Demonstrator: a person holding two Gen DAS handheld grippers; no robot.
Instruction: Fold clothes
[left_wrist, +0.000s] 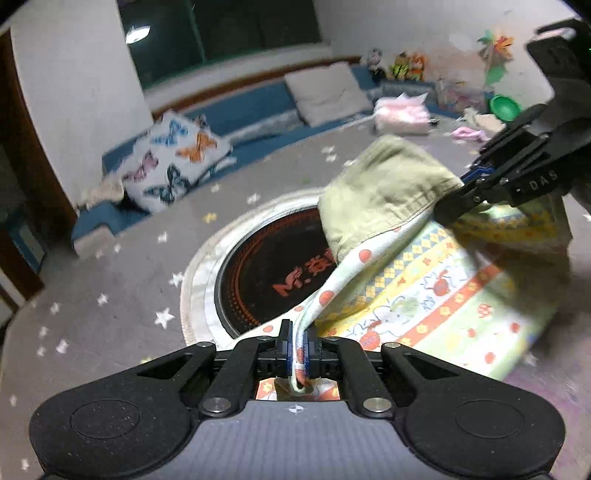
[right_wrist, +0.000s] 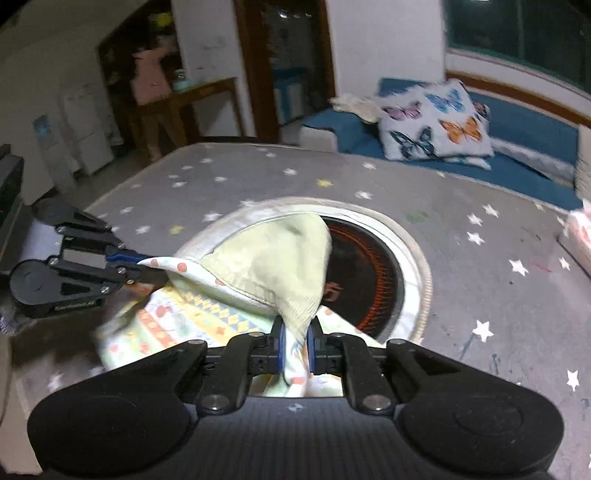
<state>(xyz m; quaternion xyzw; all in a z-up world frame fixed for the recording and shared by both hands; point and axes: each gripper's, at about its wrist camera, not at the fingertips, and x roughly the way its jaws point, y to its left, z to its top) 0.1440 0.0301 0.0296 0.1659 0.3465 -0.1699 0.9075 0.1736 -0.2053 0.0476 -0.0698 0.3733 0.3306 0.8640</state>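
A small child's garment (left_wrist: 424, 295) with a colourful printed side and a plain pale green side (left_wrist: 384, 192) hangs stretched between both grippers above the grey star-patterned table (left_wrist: 110, 288). My left gripper (left_wrist: 300, 343) is shut on one dotted edge of it. My right gripper (right_wrist: 295, 339) is shut on another corner, where the green side (right_wrist: 273, 258) folds over. The right gripper also shows in the left wrist view (left_wrist: 469, 195), and the left gripper in the right wrist view (right_wrist: 133, 264). The lower printed part rests on the table.
A round black inset with orange markings (left_wrist: 266, 273) sits in the table's middle, partly under the garment. A pink cloth pile (left_wrist: 402, 110) and a green bowl (left_wrist: 504, 107) lie at the far side. A blue bench with a butterfly pillow (right_wrist: 436, 122) runs along the wall.
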